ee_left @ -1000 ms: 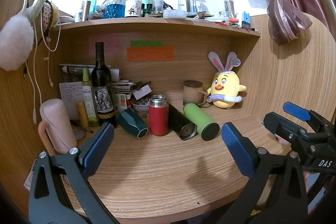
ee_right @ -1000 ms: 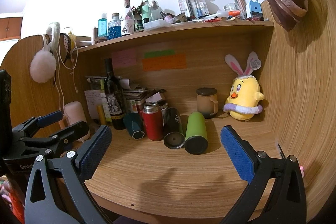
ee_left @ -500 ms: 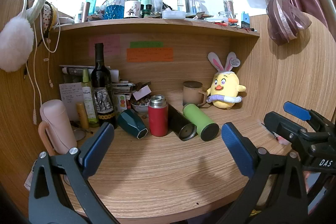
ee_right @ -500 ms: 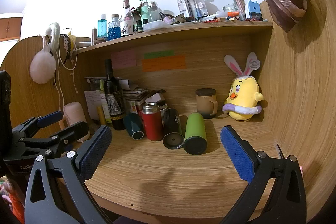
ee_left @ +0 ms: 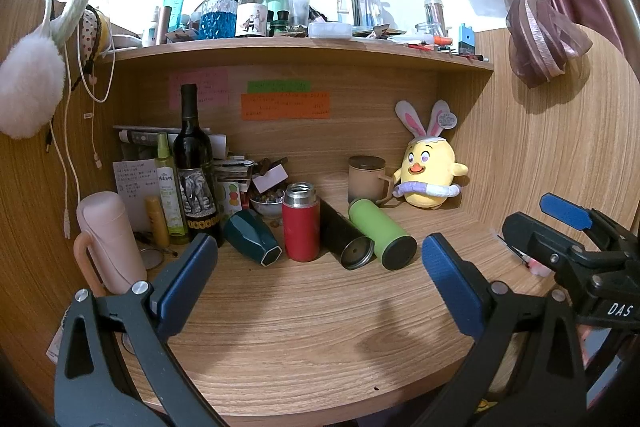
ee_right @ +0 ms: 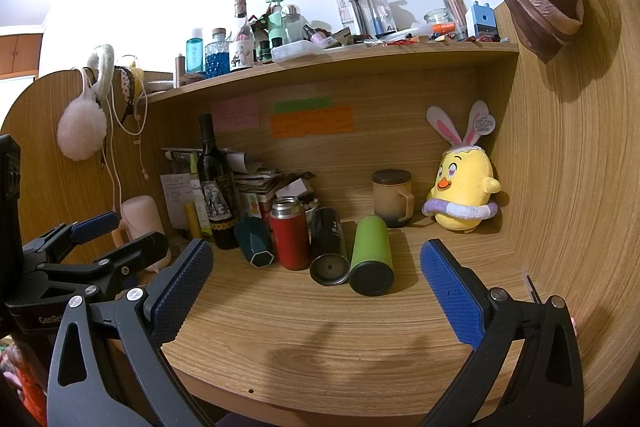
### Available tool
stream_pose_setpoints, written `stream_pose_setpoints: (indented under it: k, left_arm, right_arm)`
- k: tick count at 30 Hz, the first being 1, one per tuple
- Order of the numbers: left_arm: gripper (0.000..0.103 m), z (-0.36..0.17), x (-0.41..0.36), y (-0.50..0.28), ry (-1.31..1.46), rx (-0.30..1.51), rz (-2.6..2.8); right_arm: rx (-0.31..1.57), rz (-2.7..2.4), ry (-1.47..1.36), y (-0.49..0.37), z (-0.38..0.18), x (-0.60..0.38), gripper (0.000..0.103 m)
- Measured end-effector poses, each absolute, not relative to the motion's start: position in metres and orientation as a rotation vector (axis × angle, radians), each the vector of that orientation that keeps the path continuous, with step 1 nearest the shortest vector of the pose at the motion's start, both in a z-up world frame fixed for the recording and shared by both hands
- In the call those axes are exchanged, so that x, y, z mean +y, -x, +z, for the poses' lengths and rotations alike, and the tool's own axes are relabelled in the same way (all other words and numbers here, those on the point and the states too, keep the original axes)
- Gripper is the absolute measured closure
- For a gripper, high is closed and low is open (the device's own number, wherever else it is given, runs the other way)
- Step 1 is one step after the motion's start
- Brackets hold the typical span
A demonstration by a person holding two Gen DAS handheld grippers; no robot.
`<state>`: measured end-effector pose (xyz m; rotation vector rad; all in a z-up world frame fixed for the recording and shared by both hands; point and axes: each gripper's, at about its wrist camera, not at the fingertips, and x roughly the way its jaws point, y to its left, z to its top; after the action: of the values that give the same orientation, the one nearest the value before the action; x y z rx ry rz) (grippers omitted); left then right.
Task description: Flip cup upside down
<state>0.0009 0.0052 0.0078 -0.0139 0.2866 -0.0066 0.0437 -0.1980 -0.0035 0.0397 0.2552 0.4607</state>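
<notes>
Several cups sit at the back of the wooden desk. A red flask (ee_left: 301, 223) (ee_right: 289, 235) stands upright with its steel mouth up. A dark teal cup (ee_left: 253, 237) (ee_right: 255, 242), a black tumbler (ee_left: 345, 239) (ee_right: 329, 247) and a green tumbler (ee_left: 381, 234) (ee_right: 371, 255) lie on their sides. A beige lidded mug (ee_left: 365, 179) (ee_right: 392, 196) stands behind. My left gripper (ee_left: 318, 281) and right gripper (ee_right: 314, 285) are both open and empty, held over the desk's front, short of the cups.
A pink cup (ee_left: 110, 239) stands at the left. A wine bottle (ee_left: 196, 167), small bottles and papers crowd the back left. A yellow plush chick (ee_left: 430, 173) sits at the back right. A shelf (ee_left: 300, 47) full of bottles overhangs. Side walls close in.
Both views have barely shifted. Nothing on the desk has moved and both grippers stay open.
</notes>
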Motion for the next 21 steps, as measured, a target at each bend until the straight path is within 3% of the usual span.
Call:
stream_pose_setpoints:
  k: [21]
  left_arm:
    - [0.0,0.0101,0.0072,-0.0016,0.008,0.288,-0.001]
  right_arm:
    - [0.25,0.46,-0.037,-0.0464,0.001,-0.1993,0.0]
